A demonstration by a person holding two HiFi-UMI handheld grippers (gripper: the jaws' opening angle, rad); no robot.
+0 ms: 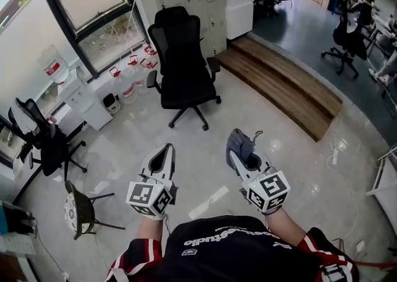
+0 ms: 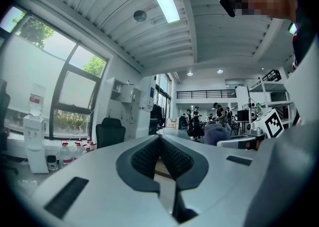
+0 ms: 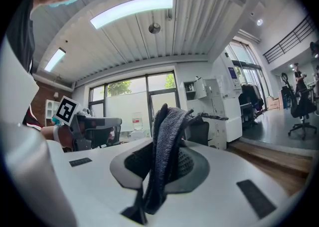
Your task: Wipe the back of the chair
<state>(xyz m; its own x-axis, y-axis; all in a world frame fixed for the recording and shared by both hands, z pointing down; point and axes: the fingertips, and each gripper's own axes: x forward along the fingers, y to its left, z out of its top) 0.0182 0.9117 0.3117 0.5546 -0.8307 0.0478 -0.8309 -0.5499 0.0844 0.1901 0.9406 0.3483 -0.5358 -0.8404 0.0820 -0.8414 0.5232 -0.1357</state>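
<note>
A black chair is standing on the floor, well ahead. The right hand-held gripper is gripping a grey cloth; the left hand-held gripper is pointing forward beside it.

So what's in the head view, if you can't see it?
The right tool grips a dark cloth and the left tool is shut, empty, above a pale floor. A black office chair stands ahead, untouched.
</note>
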